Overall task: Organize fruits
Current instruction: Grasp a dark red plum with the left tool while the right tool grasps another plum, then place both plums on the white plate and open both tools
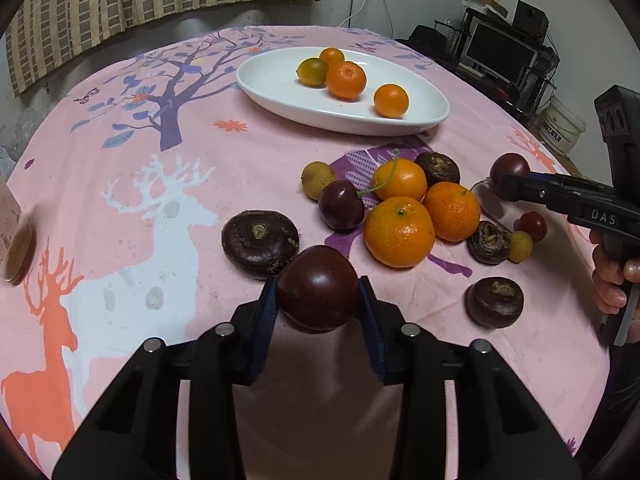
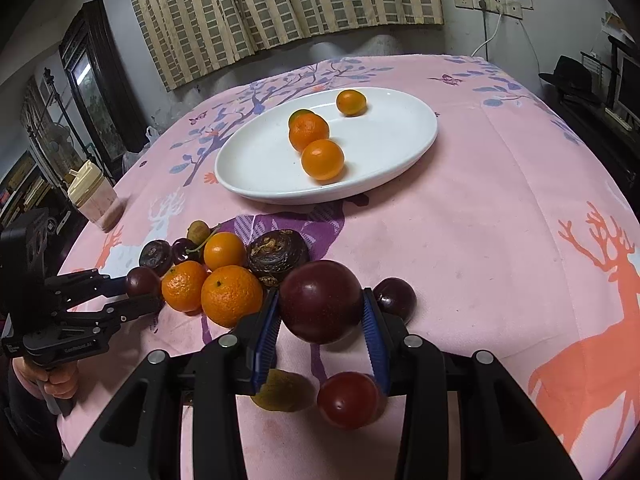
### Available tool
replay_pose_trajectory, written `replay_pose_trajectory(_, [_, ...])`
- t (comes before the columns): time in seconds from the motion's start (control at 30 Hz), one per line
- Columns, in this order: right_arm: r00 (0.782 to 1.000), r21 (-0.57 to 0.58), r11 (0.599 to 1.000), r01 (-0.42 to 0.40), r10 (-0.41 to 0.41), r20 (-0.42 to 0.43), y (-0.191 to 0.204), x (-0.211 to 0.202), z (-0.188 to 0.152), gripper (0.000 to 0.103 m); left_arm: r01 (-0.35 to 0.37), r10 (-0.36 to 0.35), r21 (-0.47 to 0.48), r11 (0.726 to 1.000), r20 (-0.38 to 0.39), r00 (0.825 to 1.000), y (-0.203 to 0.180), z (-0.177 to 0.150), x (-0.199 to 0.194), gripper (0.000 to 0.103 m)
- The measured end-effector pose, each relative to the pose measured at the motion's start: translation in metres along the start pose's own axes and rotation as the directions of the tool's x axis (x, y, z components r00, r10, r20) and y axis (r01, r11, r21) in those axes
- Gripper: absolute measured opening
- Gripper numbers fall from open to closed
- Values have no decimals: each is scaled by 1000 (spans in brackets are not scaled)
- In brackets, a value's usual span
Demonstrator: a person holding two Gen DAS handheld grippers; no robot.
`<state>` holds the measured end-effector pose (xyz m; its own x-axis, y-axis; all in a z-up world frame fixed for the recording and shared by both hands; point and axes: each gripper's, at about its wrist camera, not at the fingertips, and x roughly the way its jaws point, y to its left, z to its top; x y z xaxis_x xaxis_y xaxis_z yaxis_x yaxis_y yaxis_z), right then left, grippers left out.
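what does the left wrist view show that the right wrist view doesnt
Only the left wrist view: a monitor on shelves and a white bucket.

Only the right wrist view: a lidded plastic jar at the table's left edge and a dark framed door.

Both: the white oval plate with four oranges, the fruit pile, and each gripper closed on a dark plum.

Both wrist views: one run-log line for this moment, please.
left gripper: shut on round dark-red plum | right gripper: shut on second dark-red plum | white oval plate: four orange citrus | pile unsorted on pink cloth
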<state>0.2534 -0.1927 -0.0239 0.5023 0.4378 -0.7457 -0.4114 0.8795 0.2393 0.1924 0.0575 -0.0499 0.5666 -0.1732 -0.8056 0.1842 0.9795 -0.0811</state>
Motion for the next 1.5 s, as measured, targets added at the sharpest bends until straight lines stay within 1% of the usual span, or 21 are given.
replay_pose_trajectory(0.07, [1000,1,1000,-3,3,1,0,0,0,41,-2,2,1,1000,3,1000,0,-1,0,38])
replay_pose_trajectory(0.13, [1000,3,1000,-16,16,2,0,-1,0,41,5,-5,-24,1000,12,1000,2,-1,-4,38])
replay_pose_trajectory(0.23, [996,28,996,-83,82,27,-2,-5,3,41,51,-46,-81,995,64,997,6,3,-19,38])
replay_pose_trajectory(0.33, [984,55,985,-163,158,85,0,-12,18,40,97,-85,-95,991,121,989,4,25,-32,38])
replay_pose_trajectory(0.4, [980,56,988,-144,135,144,3,-16,35,40,94,-81,-82,992,155,985,0,50,-35,38])
replay_pose_trajectory(0.47, [978,59,993,-98,85,191,4,-16,52,40,82,-68,-72,994,179,982,-5,76,-31,38])
replay_pose_trajectory(0.53, [978,85,995,-42,23,209,-1,-6,73,40,60,-45,-78,995,179,983,-8,104,-16,38])
replay_pose_trajectory(0.6, [982,116,993,-5,-17,187,-11,11,90,40,32,-15,-102,994,164,986,-9,129,4,38])
replay_pose_trajectory(0.67, [986,122,992,27,-47,162,-17,26,100,41,29,-13,-123,992,133,991,-8,146,27,38])
replay_pose_trajectory(0.8, [992,108,992,59,-71,103,-24,55,111,41,-28,37,-132,991,66,997,-8,162,63,39])
replay_pose_trajectory(0.83, [993,100,993,64,-73,94,-24,60,111,42,-39,46,-135,990,47,998,-7,163,69,41])
replay_pose_trajectory(0.87, [993,93,993,73,-81,86,-23,63,111,46,-53,58,-141,989,35,998,-6,162,73,47])
replay_pose_trajectory(0.9, [993,81,993,84,-90,73,-23,65,110,49,-75,80,-138,988,36,996,-6,162,72,68])
replay_pose_trajectory(0.93, [993,74,993,88,-93,72,-22,63,110,51,-98,106,-132,986,54,993,-7,161,67,79])
replay_pose_trajectory(1.0, [991,68,995,77,-84,103,-18,50,109,53,-124,136,-121,985,97,986,-8,162,49,80])
replay_pose_trajectory(1.1, [987,48,998,40,-47,154,-10,24,103,59,-116,136,-138,984,141,981,-3,162,14,92])
replay_pose_trajectory(1.17, [984,26,999,30,-34,176,-6,10,97,62,-143,170,-156,977,180,969,1,156,-8,95])
replay_pose_trajectory(1.23, [981,22,999,42,-46,187,-6,-2,91,63,-169,201,-174,970,186,962,4,142,-21,97])
replay_pose_trajectory(1.33, [988,62,997,49,-57,144,-15,-6,78,63,-139,173,-198,970,167,971,10,105,-24,98])
replay_pose_trajectory(1.4, [994,98,994,55,-64,88,-25,-3,66,63,-144,172,-197,970,133,976,11,81,-17,98])
replay_pose_trajectory(1.5, [997,103,992,67,-71,41,-32,-1,44,63,-156,173,-172,973,89,981,11,56,-12,98])
